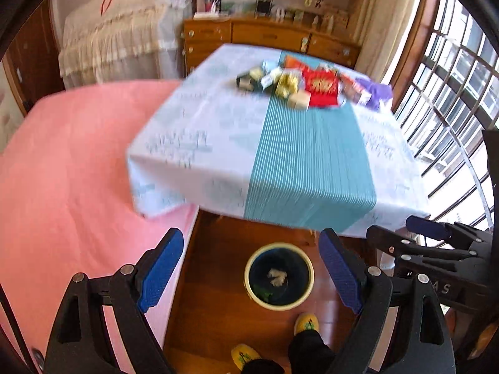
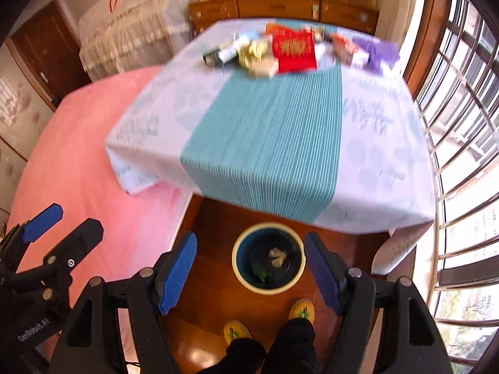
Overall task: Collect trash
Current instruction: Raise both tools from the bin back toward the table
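Hand-held gripper marked "GenRobot.AI", jaws apart.

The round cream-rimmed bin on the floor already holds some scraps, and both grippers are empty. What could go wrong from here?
1. The heap of wrappers and small boxes sits at the table's far end, so reaching across may drag the striped teal runner.
2. The round cream-rimmed bin stands close to the yellow slippers; a step could knock it.
3. Light wrappers may slip from the right gripper or left gripper and miss the bin.
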### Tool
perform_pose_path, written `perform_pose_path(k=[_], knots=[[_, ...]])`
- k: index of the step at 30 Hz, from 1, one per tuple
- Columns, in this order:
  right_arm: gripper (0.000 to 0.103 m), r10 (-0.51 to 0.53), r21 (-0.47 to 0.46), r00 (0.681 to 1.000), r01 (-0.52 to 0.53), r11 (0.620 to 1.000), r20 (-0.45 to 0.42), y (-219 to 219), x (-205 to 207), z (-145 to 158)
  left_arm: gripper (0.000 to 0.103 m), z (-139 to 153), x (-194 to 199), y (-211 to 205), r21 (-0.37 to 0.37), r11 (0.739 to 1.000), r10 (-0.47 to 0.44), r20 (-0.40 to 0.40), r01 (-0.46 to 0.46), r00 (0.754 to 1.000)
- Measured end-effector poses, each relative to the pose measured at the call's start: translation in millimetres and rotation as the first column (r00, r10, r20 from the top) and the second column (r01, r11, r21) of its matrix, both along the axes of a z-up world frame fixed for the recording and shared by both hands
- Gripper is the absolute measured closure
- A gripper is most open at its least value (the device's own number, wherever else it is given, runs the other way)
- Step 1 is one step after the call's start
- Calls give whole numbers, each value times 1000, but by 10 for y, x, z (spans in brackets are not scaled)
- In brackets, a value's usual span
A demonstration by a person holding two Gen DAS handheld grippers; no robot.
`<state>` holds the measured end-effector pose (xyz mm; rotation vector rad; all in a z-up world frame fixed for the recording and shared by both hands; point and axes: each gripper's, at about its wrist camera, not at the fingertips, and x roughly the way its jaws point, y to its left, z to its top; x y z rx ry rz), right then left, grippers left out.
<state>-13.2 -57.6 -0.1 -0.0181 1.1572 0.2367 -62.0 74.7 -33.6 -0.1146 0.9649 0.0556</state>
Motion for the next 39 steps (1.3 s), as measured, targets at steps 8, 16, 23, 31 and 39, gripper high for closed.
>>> perform_pose_path(k=[8,16,23,31,39], knots=[[31,-41,30,986,36,999,163,-6,290,696,16,648,282,-117,91,994,-66,119,55,991],[31,-46,36,966,39,999,256,-232,636,993,16,892,664,-416,185,979,-122,190,86,974],[31,-34,74,976,18,997,216,-566,1242,784,16,714,1271,-698,197,978,-92,137,64,986],[31,37,107,993,-49,993,113,-1024,2026,400,16,374,2056,-949,102,995,-16,40,11,999],[42,124,150,992,-127,980,28,-1443,2650,30,24,-118,2565,-1125,28,996,92,-120,-89,989]])
